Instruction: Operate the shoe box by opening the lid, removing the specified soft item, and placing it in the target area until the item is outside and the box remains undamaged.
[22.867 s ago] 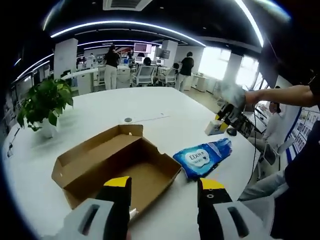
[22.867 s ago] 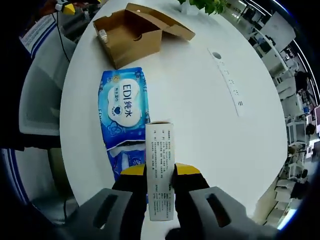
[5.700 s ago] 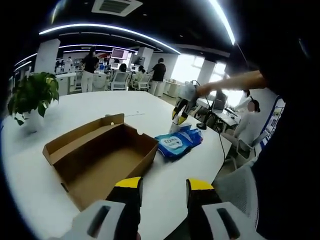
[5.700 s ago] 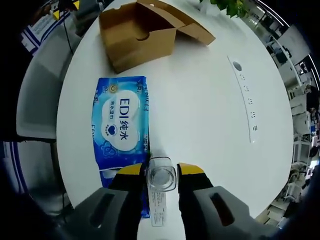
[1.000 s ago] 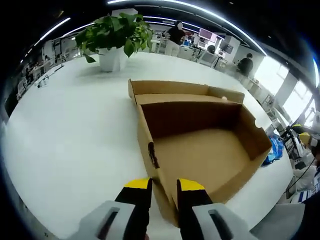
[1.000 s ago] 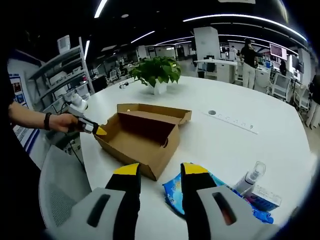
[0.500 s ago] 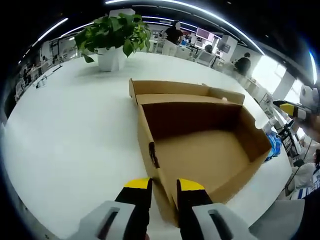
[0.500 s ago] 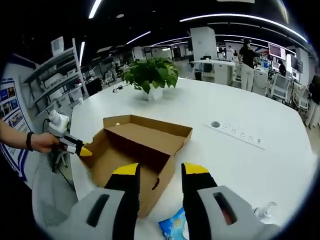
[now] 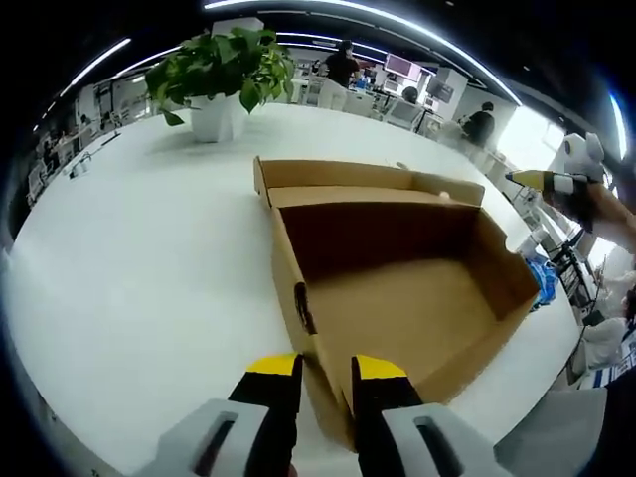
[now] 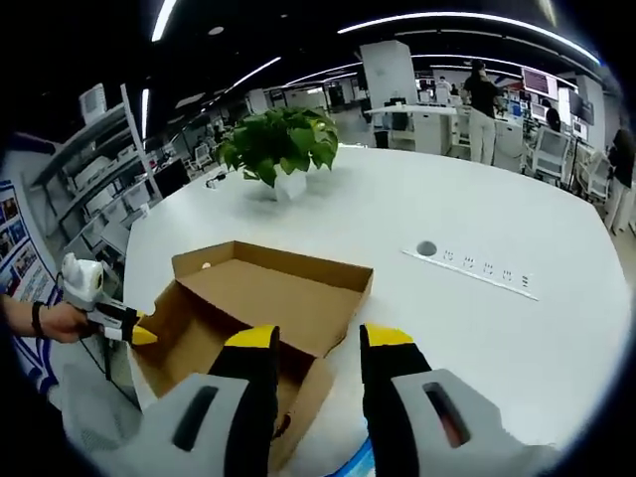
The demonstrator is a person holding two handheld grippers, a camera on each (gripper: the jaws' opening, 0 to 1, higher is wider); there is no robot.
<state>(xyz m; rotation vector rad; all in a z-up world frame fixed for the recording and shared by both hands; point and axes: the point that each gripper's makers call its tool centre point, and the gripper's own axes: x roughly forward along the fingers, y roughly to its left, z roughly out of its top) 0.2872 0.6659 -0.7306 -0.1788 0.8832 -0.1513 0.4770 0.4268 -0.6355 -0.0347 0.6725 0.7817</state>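
The brown cardboard shoe box (image 9: 397, 298) lies open on the white table, its lid (image 9: 368, 179) folded back on the far side and its inside bare. My left gripper (image 9: 326, 368) is shut on the box's near corner wall. In the right gripper view the same box (image 10: 248, 293) sits below and ahead of my right gripper (image 10: 320, 340), which is open and holds nothing. That view also has the left gripper (image 10: 124, 328) at the box's left corner. The right gripper (image 9: 556, 181) hangs in the air beyond the box's far right end. A blue wipes pack (image 9: 546, 283) lies past that end.
A potted plant (image 9: 224, 65) stands on the round white table (image 9: 119, 268) behind the box, and appears as the plant (image 10: 278, 139) in the right gripper view. A power strip (image 10: 477, 268) and a round grommet (image 10: 425, 248) are set into the tabletop. Office desks and people fill the background.
The right gripper has risen and moved over the box; the wipes, bottle and carton have slid out of its view. The left gripper stays clamped on the box corner.
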